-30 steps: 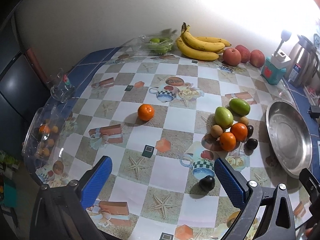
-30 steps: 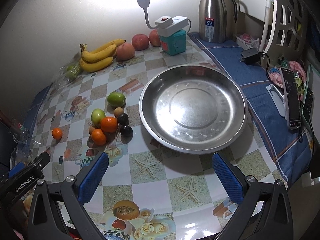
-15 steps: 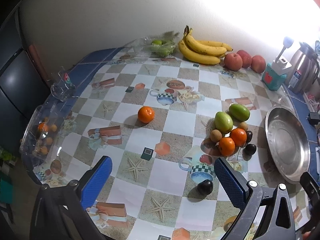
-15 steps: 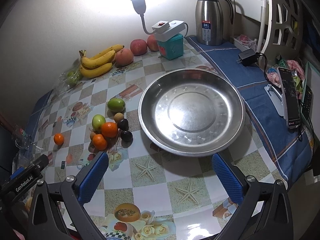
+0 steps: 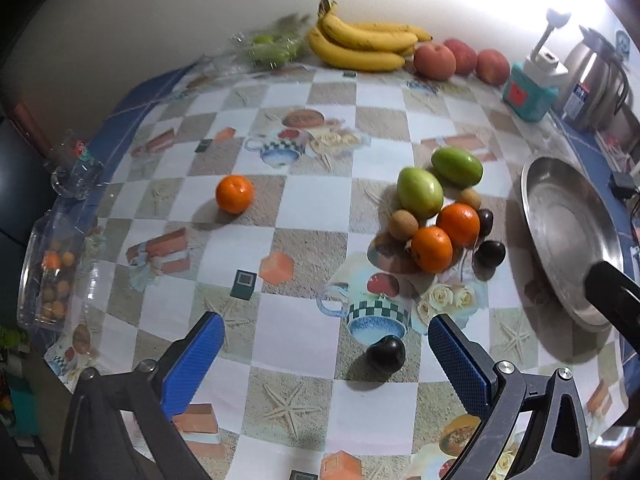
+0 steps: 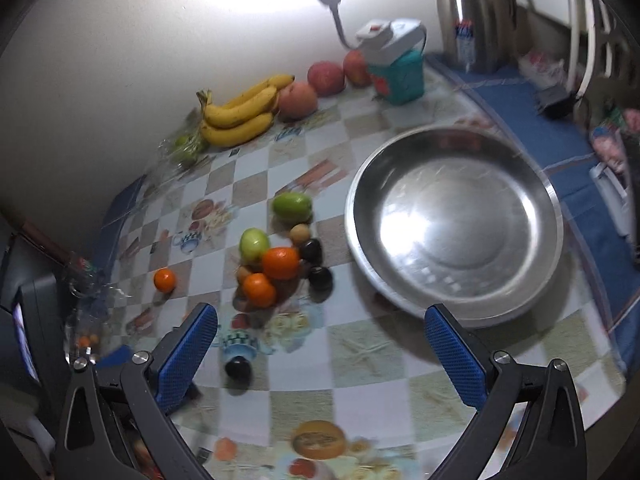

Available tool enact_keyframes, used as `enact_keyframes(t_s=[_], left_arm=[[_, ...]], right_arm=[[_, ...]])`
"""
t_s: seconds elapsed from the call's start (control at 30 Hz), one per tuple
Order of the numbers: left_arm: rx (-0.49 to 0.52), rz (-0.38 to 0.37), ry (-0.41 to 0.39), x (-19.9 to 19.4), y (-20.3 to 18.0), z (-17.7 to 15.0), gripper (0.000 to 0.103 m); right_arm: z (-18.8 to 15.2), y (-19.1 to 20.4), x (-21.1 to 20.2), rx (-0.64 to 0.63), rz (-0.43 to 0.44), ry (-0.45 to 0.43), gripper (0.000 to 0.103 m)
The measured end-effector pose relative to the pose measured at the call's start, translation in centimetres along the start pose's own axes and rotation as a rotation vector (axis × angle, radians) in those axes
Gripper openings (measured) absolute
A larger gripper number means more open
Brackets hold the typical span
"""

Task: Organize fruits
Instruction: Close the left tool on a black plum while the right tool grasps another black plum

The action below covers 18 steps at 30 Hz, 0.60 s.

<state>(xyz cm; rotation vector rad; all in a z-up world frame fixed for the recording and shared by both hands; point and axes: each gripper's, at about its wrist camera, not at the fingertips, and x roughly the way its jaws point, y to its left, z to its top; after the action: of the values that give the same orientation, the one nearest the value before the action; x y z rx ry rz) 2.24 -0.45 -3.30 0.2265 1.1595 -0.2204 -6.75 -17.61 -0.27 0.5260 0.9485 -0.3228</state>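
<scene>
A pile of fruit [image 5: 438, 224] lies mid-table: two green fruits, two oranges, small brown and dark ones; it also shows in the right wrist view [image 6: 280, 256]. A lone orange [image 5: 235, 194] lies to its left. A dark plum [image 5: 386, 353] lies just ahead of my open, empty left gripper [image 5: 326, 344]. The steel dish [image 6: 454, 224] stands right of the pile. My right gripper [image 6: 320, 340] is open and empty above the table, short of the pile and dish. Bananas [image 5: 360, 46] and peaches [image 5: 435, 61] lie by the wall.
A steel kettle [image 6: 472, 16] and a teal box with a lamp [image 6: 398, 68] stand at the back right. A bag of green fruit [image 5: 272, 50] lies beside the bananas. A clear container of small fruit [image 5: 52, 276] and a glass [image 5: 76, 168] sit at the left edge.
Both grippers have moved forward and towards the fruit pile, which looms larger. The right view has swung left. Jaws stay open; no fruit has moved.
</scene>
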Motion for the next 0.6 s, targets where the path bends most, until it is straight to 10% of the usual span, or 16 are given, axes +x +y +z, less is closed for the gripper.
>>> enact_keyframes(t_s=[0.33,0.6], left_arm=[[0.045,-0.011,0.113,2.8,-1.2,0.1,0.092],[0.094,-0.074,0.164,3.1,-2.5,-0.2,0.069]], right_arm=[[1.4,1.3,3.5,-0.056,-0.011,0.049,0.102],[2.0,1.6,6.6,-0.081,-0.057,0.116,0.062]])
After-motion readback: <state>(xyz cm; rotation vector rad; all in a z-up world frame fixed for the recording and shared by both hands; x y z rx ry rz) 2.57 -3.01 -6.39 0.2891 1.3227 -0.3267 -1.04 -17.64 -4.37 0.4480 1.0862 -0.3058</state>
